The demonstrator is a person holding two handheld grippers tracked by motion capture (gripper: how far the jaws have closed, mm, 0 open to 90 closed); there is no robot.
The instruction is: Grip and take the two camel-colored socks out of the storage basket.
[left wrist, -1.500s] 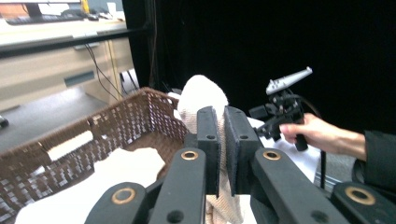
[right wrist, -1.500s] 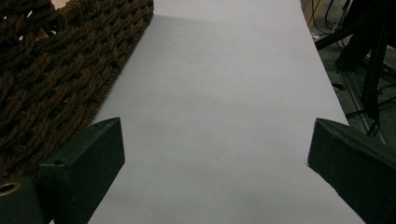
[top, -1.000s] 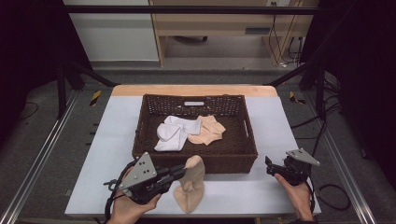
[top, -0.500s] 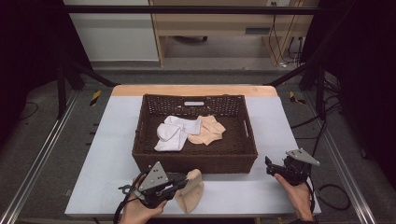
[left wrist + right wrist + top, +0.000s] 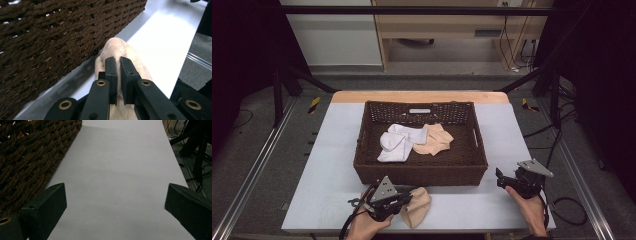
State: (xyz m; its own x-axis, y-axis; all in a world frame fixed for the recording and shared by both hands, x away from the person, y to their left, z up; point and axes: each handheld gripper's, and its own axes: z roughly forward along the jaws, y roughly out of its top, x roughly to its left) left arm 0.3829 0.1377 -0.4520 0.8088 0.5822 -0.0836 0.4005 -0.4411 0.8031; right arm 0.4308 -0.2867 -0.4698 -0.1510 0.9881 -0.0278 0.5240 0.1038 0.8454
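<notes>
A beige sock lies on the white table just in front of the wicker basket. My left gripper is shut on it, low over the table near the front edge. In the left gripper view the black jaws pinch the beige sock beside the basket wall. Inside the basket lie white socks and another beige sock. My right gripper stands open at the basket's front right corner, with bare table between its jaws.
The basket's corner is close on the left in the right gripper view. The table has bare white surface on both sides of the basket. Black frame legs and cables sit beyond the right edge.
My left gripper has pulled back toward the front edge and lowered the beige sock, which hung upright before and now lies on the table. The right gripper has not moved.
</notes>
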